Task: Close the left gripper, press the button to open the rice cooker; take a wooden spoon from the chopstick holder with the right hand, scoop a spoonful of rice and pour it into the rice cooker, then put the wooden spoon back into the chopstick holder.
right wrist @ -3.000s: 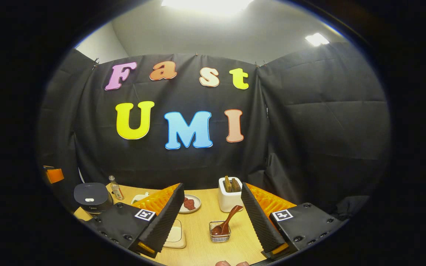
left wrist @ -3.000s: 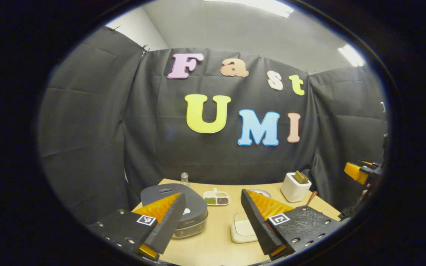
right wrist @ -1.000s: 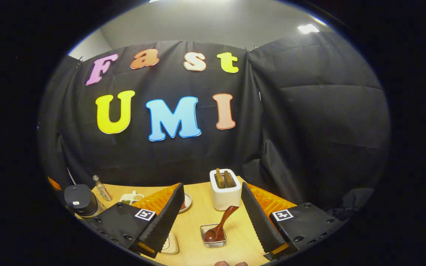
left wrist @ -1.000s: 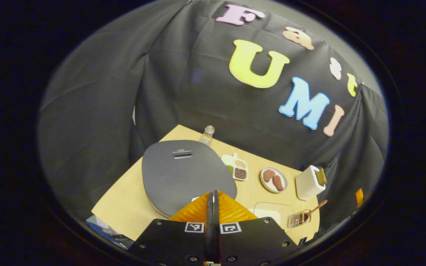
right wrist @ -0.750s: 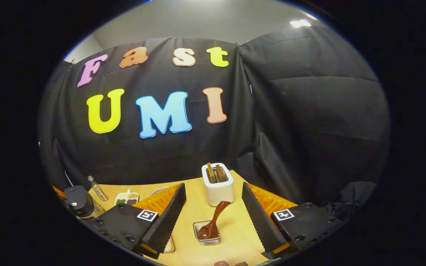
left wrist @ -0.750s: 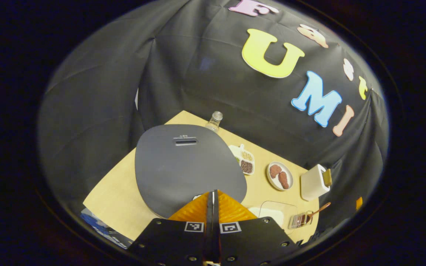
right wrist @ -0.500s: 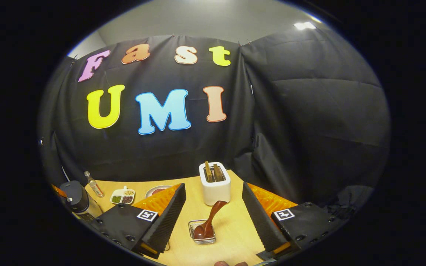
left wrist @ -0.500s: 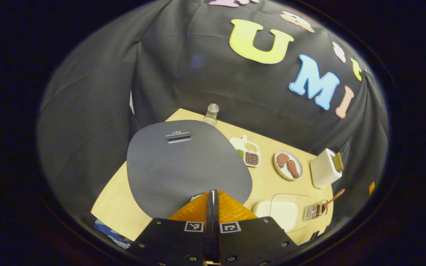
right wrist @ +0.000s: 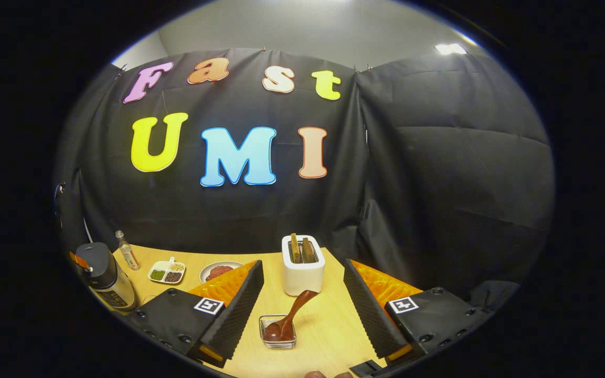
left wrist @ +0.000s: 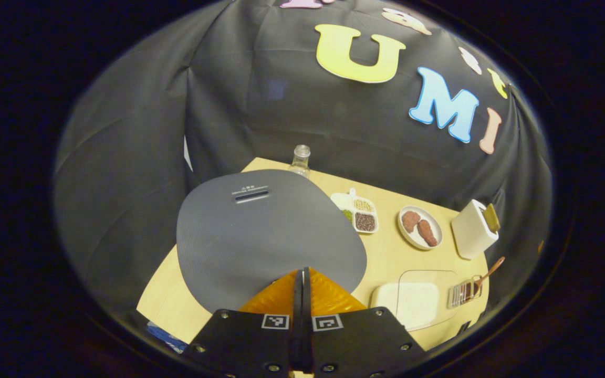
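Observation:
The rice cooker (left wrist: 260,231) stands at the table's left with its grey lid down. My left gripper (left wrist: 302,274) is shut with nothing between its fingers, and its tips rest over the lid's near edge, hiding the button. In the right gripper view the cooker (right wrist: 104,277) is small at far left. A wooden spoon (right wrist: 288,316) leans in a small wire basket (right wrist: 278,338), bowl down and handle up to the right. My right gripper (right wrist: 302,265) hangs open above the table, with the spoon low between its fingers and untouched. The lidded rice box (left wrist: 413,299) lies right of the cooker.
A white holder (right wrist: 303,273) with wooden pieces stands behind the spoon. A small bottle (left wrist: 300,159), a divided dish of beans (left wrist: 357,212) and a plate of meat (left wrist: 419,227) line the table's back. The wooden table (right wrist: 329,325) ends near my right fingers.
My left gripper has shut, tipped down over the cooker and crept closer to the lid. My right gripper has drifted so the spoon sits nearer the middle of its fingers.

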A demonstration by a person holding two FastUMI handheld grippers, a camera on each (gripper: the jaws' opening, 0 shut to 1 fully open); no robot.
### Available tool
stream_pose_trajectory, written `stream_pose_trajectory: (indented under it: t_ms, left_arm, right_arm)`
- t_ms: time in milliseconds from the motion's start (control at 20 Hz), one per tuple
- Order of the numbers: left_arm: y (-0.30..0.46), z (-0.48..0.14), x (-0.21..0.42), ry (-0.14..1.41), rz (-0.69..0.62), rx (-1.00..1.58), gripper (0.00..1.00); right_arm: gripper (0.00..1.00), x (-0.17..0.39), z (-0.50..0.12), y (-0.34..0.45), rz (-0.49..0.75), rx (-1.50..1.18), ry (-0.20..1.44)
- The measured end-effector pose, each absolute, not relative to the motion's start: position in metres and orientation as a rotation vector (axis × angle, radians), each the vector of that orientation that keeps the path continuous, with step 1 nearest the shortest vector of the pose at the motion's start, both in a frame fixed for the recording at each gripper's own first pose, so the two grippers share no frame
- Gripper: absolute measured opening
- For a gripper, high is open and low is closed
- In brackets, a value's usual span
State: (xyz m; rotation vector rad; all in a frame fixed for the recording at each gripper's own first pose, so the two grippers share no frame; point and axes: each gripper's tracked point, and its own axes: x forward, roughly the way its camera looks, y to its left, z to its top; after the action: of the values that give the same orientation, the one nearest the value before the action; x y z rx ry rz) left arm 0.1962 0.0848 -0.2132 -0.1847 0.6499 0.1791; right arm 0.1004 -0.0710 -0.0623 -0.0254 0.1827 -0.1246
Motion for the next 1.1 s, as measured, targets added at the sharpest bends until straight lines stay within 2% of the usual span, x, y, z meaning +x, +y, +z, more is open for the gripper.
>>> stream_pose_trajectory:
  t_ms: [350, 450, 500, 550, 600, 650, 700, 750, 800, 850, 900, 1050, 1100]
  left_arm:
    - [0.085, -0.22, 0.196, 0.704, 0.145, -0.22, 0.02]
    - [0.085, -0.22, 0.196, 0.688, 0.143, -0.236, 0.02]
    - [0.085, -0.218, 0.196, 0.677, 0.142, -0.238, 0.02]
    - [0.085, -0.219, 0.195, 0.674, 0.14, -0.238, 0.02]
    - [0.085, -0.219, 0.195, 0.669, 0.14, -0.241, 0.02]
    - [0.084, -0.218, 0.194, 0.67, 0.15, -0.249, 0.02]
    - [0.085, -0.216, 0.194, 0.653, 0.173, -0.268, 0.02]
    - [0.085, -0.215, 0.194, 0.642, 0.198, -0.291, 0.02]
    - [0.085, -0.216, 0.193, 0.63, 0.216, -0.307, 0.02]
    - [0.086, -0.214, 0.194, 0.622, 0.228, -0.316, 0.02]
    - [0.086, -0.211, 0.192, 0.612, 0.235, -0.318, 0.02]
    - [0.079, -0.198, 0.179, 0.591, 0.203, -0.312, 0.02]
    - [0.077, -0.191, 0.172, 0.558, 0.19, -0.303, 0.02]
  right_arm:
    - [0.99, 0.093, -0.074, -0.081, -0.148, -0.037, 0.225]
    - [0.98, 0.091, -0.075, -0.078, -0.139, -0.038, 0.229]
    - [0.94, 0.089, -0.074, -0.075, -0.133, -0.037, 0.232]
    - [0.94, 0.087, -0.076, -0.074, -0.128, -0.036, 0.235]
    - [0.99, 0.085, -0.074, -0.071, -0.123, -0.035, 0.236]
    - [0.94, 0.083, -0.074, -0.069, -0.117, -0.033, 0.237]
    - [0.94, 0.081, -0.073, -0.067, -0.114, -0.034, 0.237]
    - [0.99, 0.077, -0.072, -0.065, -0.111, -0.037, 0.234]
    - [0.94, 0.074, -0.069, -0.064, -0.112, -0.042, 0.23]
    - [0.99, 0.07, -0.068, -0.066, -0.114, -0.047, 0.227]
    - [0.94, 0.066, -0.067, -0.066, -0.117, -0.045, 0.223]
    - [0.94, 0.05, -0.065, -0.071, -0.141, -0.029, 0.22]
    - [0.99, 0.044, -0.066, -0.074, -0.155, -0.028, 0.225]
